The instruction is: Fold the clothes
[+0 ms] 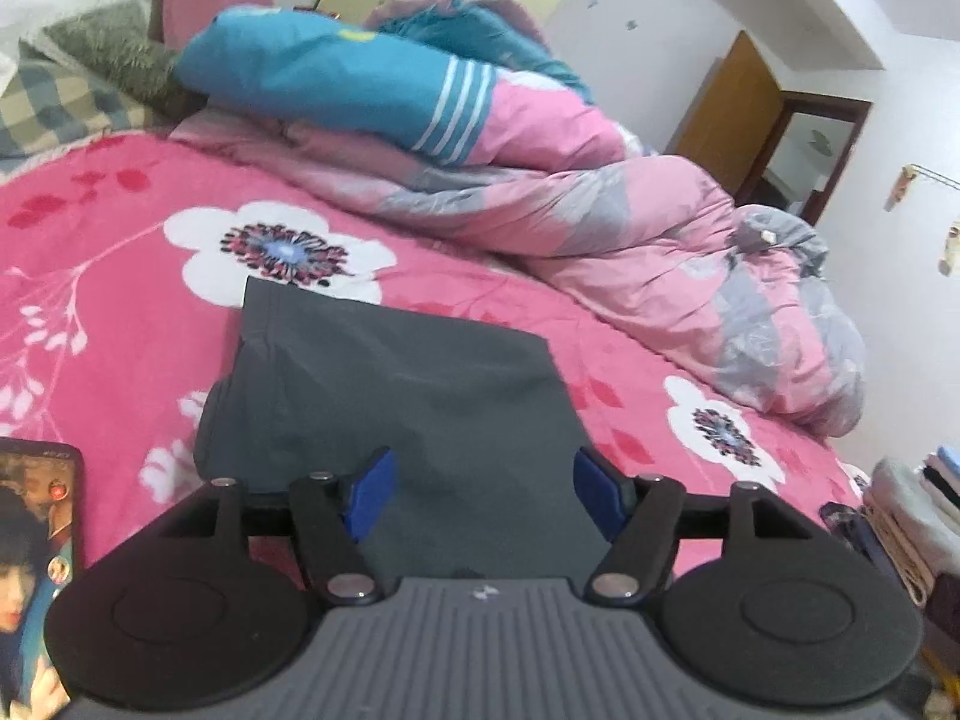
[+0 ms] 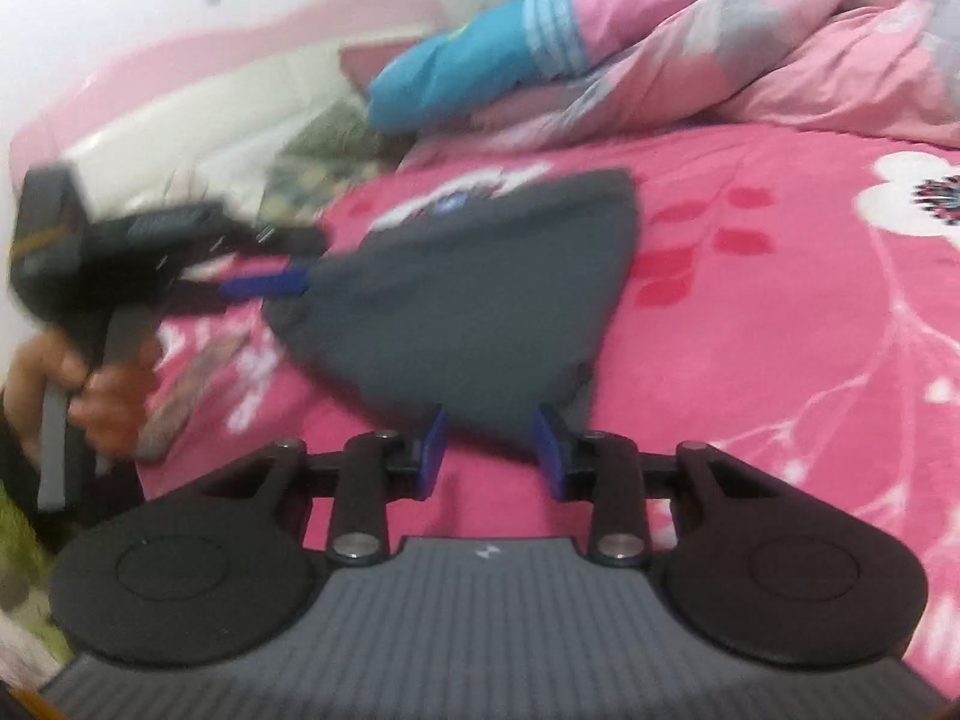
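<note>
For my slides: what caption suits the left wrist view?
Open left gripper poised over a dark grey folded garment on a pink floral bedsheet.

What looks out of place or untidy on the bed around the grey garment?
A phone with its screen lit lies on the pink floral sheet, left of the grey garment, inside the folding area. A quilt is heaped unfolded behind. The garment itself lies fairly flat, nothing spilled or damaged.
</note>
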Demonstrator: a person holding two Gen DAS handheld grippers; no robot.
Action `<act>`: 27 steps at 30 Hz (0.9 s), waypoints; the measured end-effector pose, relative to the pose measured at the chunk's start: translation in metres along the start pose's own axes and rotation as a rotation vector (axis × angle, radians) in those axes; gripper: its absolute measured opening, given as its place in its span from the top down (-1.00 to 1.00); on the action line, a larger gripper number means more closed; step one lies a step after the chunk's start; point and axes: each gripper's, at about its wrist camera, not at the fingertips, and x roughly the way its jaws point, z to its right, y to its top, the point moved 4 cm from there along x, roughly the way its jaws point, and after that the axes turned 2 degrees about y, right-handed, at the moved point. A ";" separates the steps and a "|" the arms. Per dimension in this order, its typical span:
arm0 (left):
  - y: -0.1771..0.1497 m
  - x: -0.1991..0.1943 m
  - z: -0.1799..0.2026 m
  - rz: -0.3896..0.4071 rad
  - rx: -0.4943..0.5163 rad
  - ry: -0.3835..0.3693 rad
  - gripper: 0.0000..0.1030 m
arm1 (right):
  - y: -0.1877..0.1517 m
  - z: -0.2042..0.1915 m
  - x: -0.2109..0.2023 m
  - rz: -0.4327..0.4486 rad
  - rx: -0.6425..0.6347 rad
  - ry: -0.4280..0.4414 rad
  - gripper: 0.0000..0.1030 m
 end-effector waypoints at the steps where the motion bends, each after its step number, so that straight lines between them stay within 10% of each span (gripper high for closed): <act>1: -0.003 -0.006 0.002 0.009 0.005 0.003 -0.36 | 0.000 0.008 -0.003 0.002 0.040 -0.007 0.25; 10: 0.018 -0.014 -0.019 0.108 -0.010 0.076 -0.63 | -0.010 0.052 -0.014 0.003 0.331 0.010 0.11; 16: 0.050 0.027 -0.068 -0.021 -0.133 0.105 -0.72 | 0.012 0.059 0.012 -0.060 0.399 0.070 -0.08; 27: 0.056 0.099 -0.119 -0.397 -0.303 -0.076 -0.71 | 0.058 0.092 0.101 -0.263 0.543 0.227 -0.26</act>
